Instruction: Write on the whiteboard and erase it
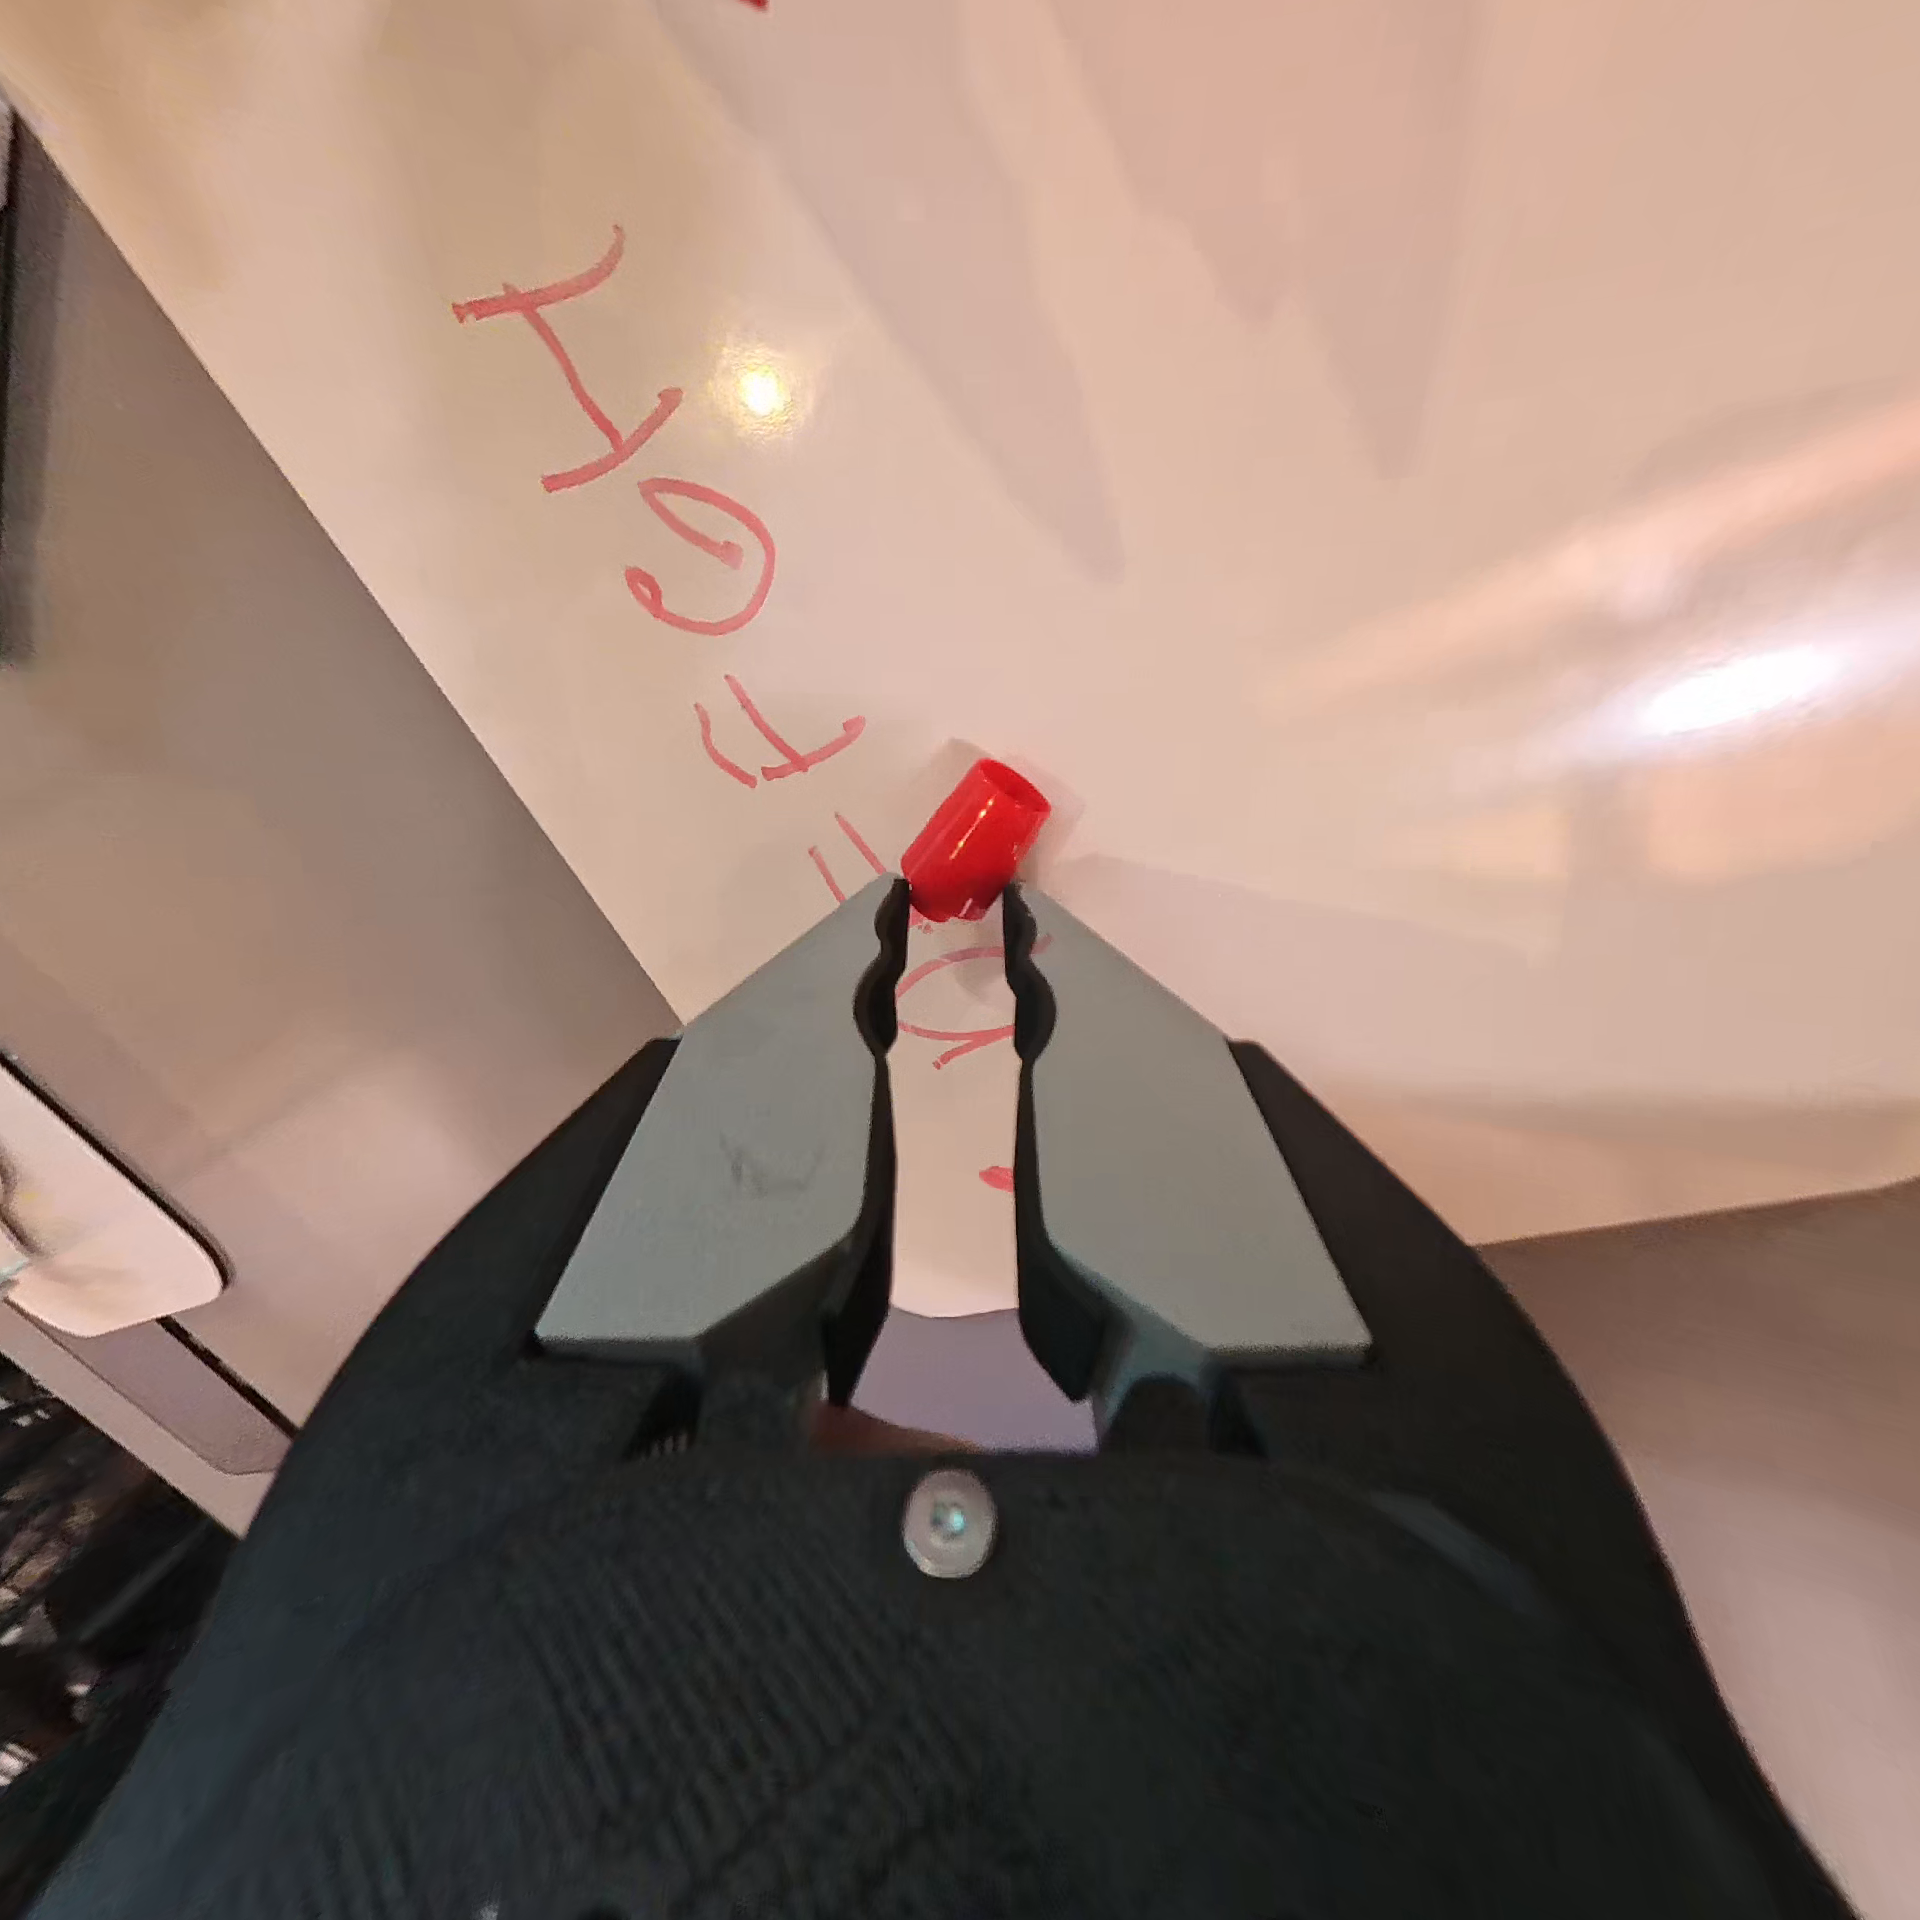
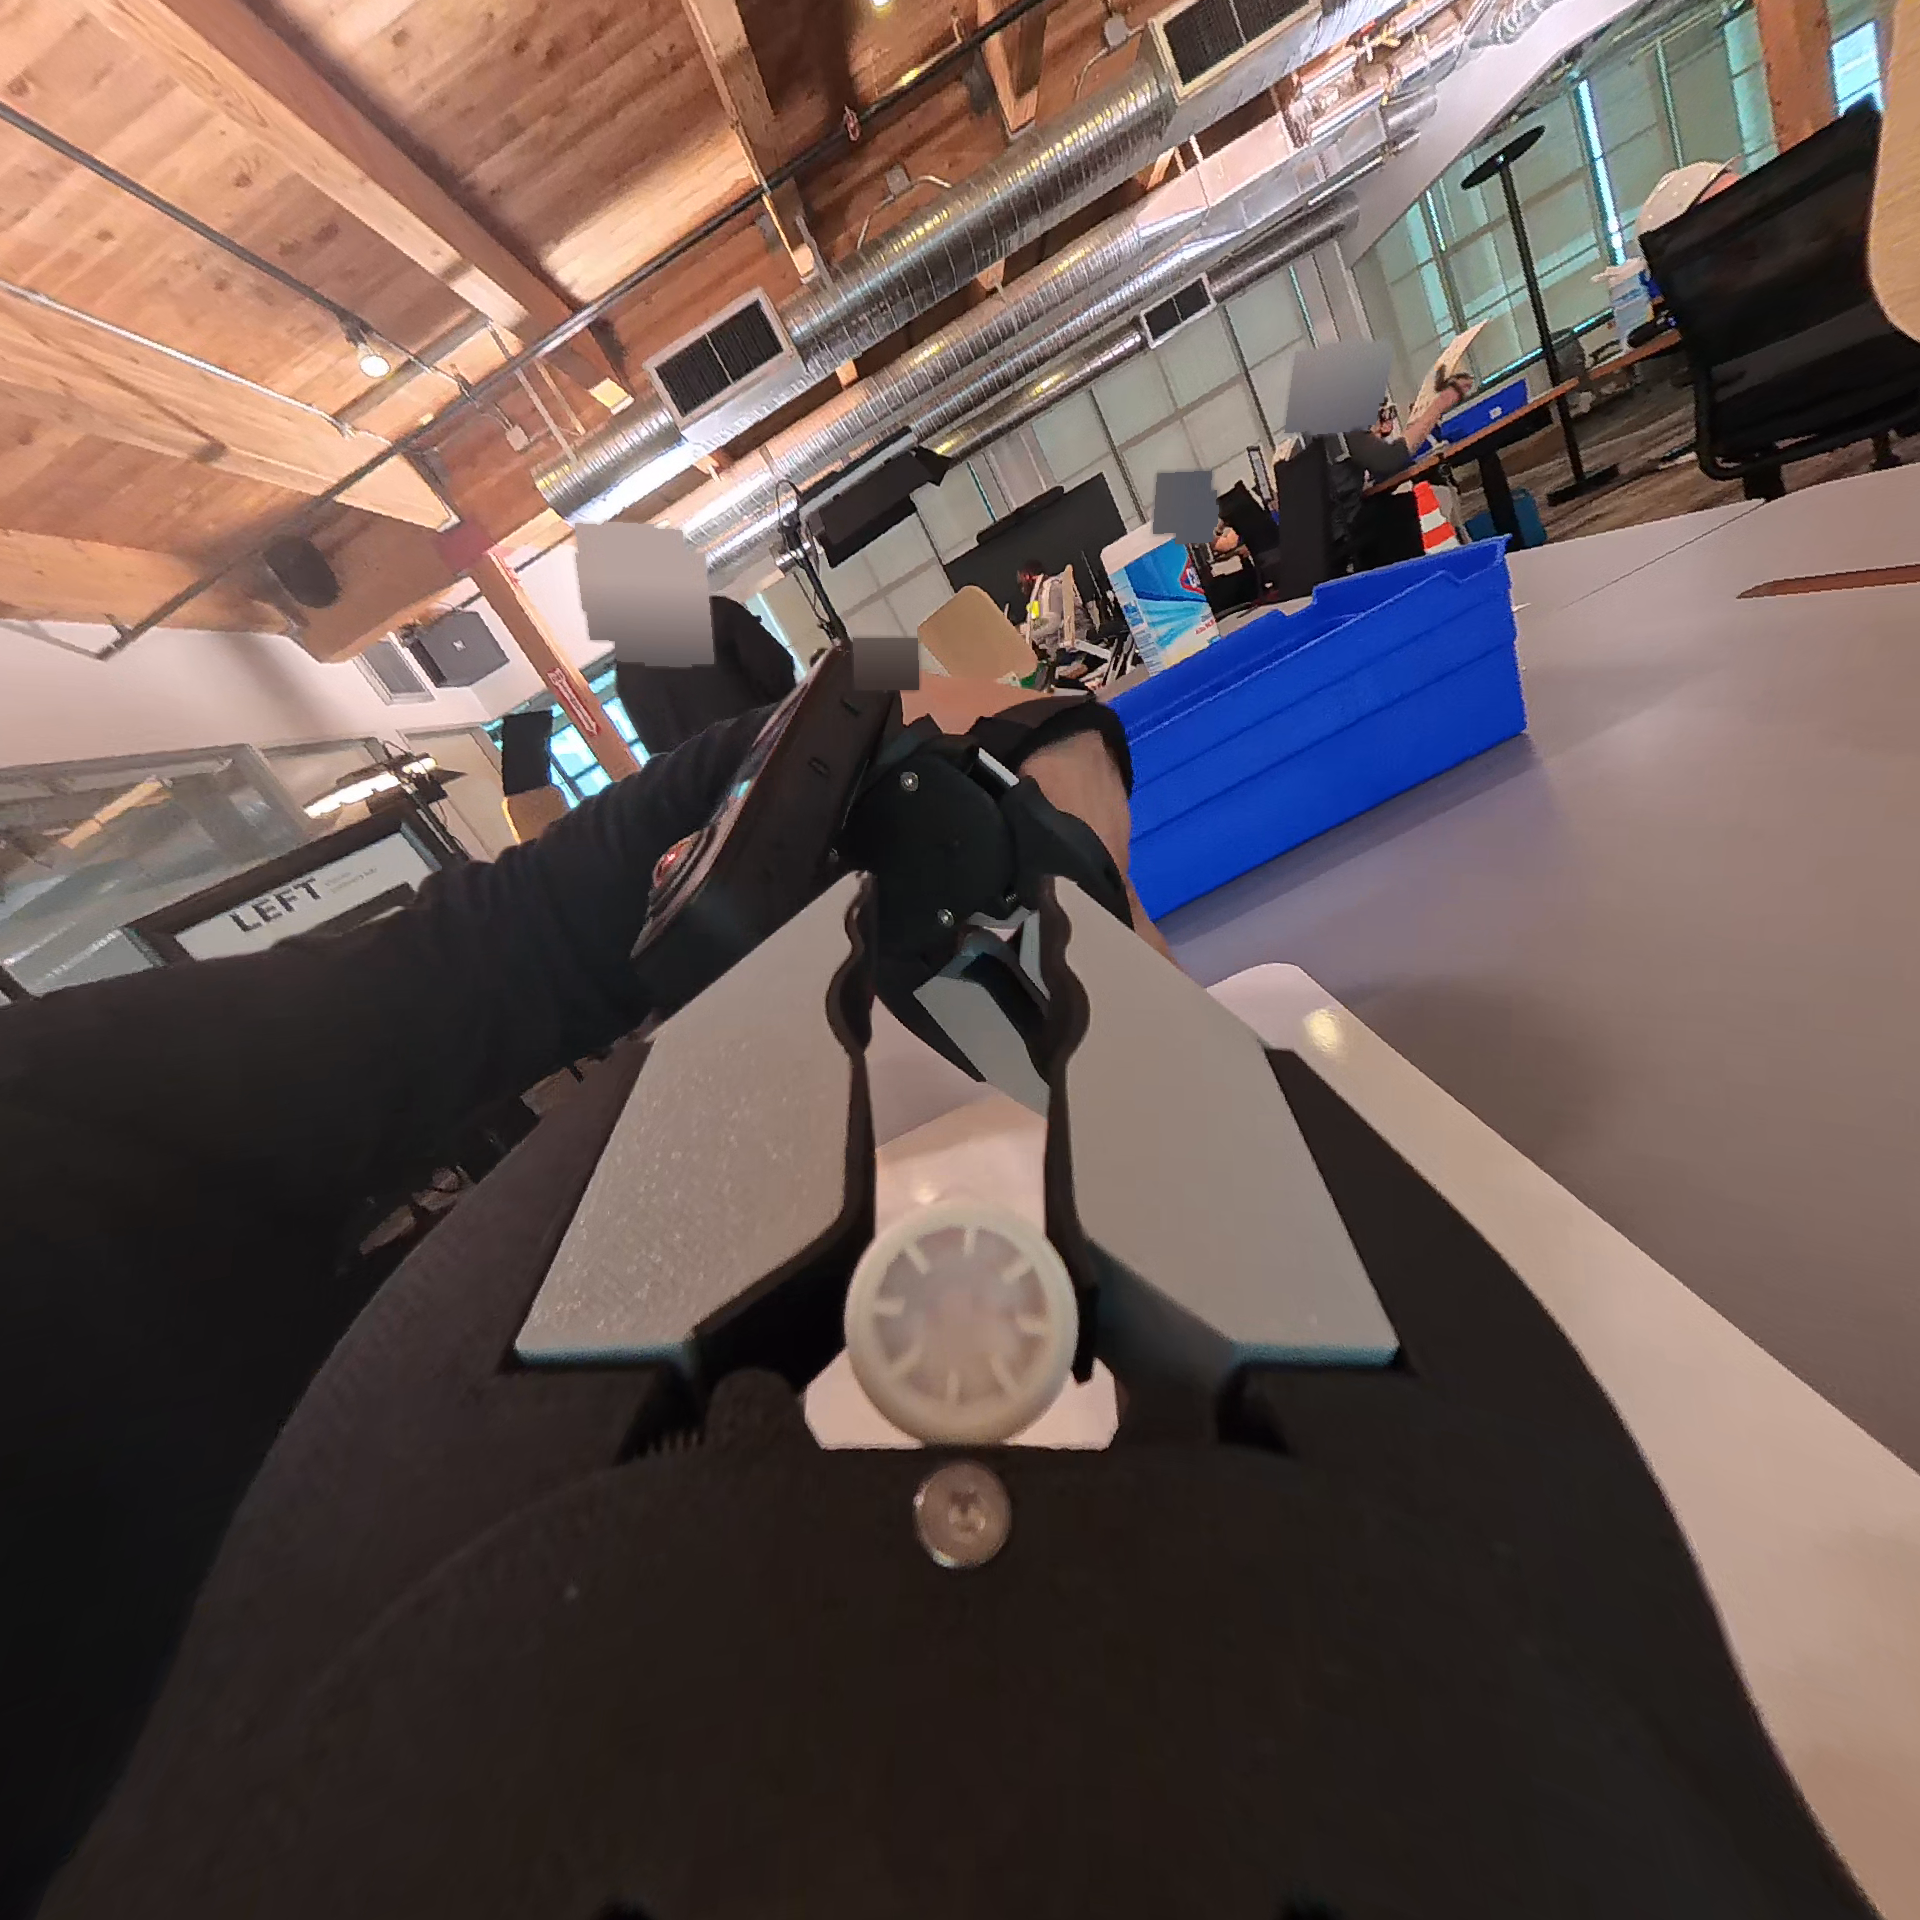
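In the left wrist view, the left tool pinches the closed end of a small glossy red plastic marker cap between its two black wavy-edged fingertips, one pad on each side of the cap, so the tool is clamped on the cap at its very tips. The cap pokes forward and slightly to the right beyond the tips, open mouth facing away, and hangs close over the flat glossy white whiteboard. Red handwritten marker strokes run in a slanted line from the upper left of the board down to the tool, the last strokes showing through the gap between the fingers. To the left the board's straight edge meets a pale grey tabletop. In the right wrist view, the right tool carries a white cylindrical marker barrel, seen end-on as a round ribbed disc, lodged deep between the fingers near their base; the fingertips stand apart in front of it. Just beyond them the left tool, held by a black-sleeved arm, points down at the rounded corner of the whiteboard. A blue plastic bin sits farther off on the tabletop.
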